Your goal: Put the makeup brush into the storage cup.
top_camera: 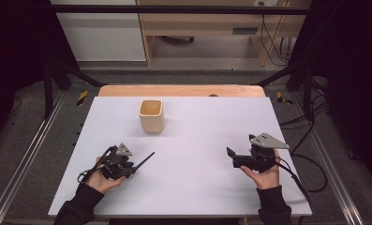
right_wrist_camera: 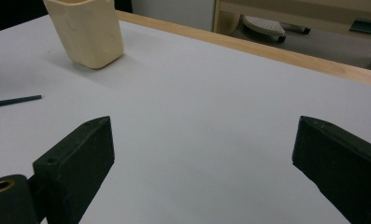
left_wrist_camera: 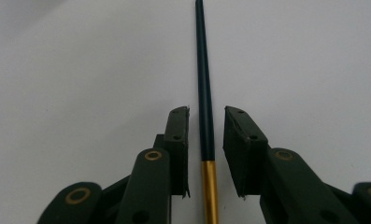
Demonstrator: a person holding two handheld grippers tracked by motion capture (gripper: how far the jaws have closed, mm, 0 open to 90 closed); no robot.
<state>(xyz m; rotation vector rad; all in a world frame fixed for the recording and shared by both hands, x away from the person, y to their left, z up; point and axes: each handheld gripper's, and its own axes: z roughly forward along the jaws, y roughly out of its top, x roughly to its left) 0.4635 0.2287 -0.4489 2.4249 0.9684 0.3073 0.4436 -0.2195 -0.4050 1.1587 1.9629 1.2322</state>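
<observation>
A slim dark pen (top_camera: pixel 144 161) with a gold section lies flat on the white table sheet (top_camera: pixel 197 126). My left gripper (top_camera: pixel 130 169) sits at the near left, one jaw on each side of the pen. In the left gripper view the pen (left_wrist_camera: pixel 203 70) runs straight ahead between the pads (left_wrist_camera: pixel 178 140), and a thin gap shows on each side, so the left gripper (left_wrist_camera: pixel 205 116) is open around it. My right gripper (top_camera: pixel 232 158) rests at the near right, and in its own view the right gripper (right_wrist_camera: pixel 204 140) is wide open and empty. The pen's tip (right_wrist_camera: pixel 12 101) shows at the left of that view.
A cream square cup (top_camera: pixel 151 116) stands upright toward the far middle of the sheet, also seen as the cup (right_wrist_camera: pixel 87 30) in the right gripper view. A wooden table edge (top_camera: pixel 181 90) borders the far side. Black frame rails and cables flank the table.
</observation>
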